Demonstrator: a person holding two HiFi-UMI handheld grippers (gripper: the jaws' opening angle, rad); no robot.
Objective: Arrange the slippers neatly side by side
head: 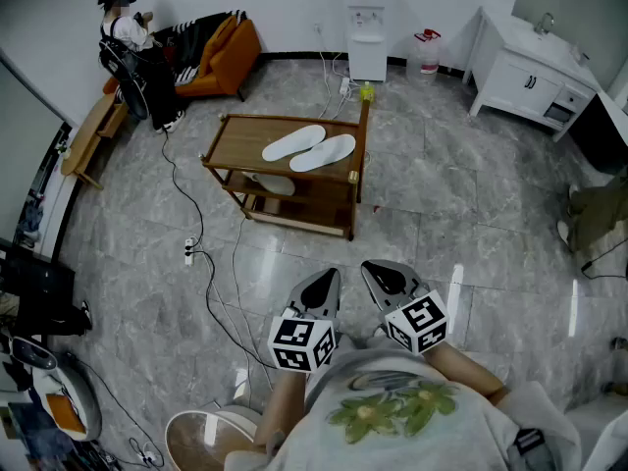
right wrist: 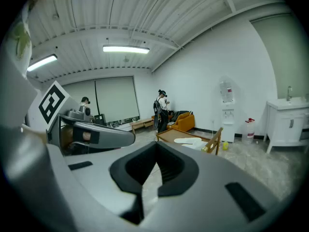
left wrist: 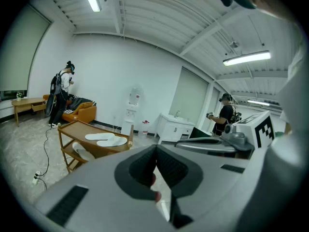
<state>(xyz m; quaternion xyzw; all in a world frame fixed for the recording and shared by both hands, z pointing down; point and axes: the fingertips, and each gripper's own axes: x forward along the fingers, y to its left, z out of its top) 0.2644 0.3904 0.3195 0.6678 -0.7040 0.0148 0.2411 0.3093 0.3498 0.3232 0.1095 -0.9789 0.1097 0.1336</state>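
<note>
Grey left tool [head: 330, 279] and right tool [head: 373, 274] with black-and-white marker cubes [head: 302, 343]; white shirt [head: 392, 438], green leaf print

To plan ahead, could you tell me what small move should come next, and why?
Probably walk toward the wooden cart: the white slippers lie on its top, well beyond the left claw and right claw, both shut and empty.

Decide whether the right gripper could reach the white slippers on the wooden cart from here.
Probably not yet. The right gripper is held close to the person's body, and the slippers lie on top of the cart across open floor. Nothing seems to block the way; walking closer should do.
</note>
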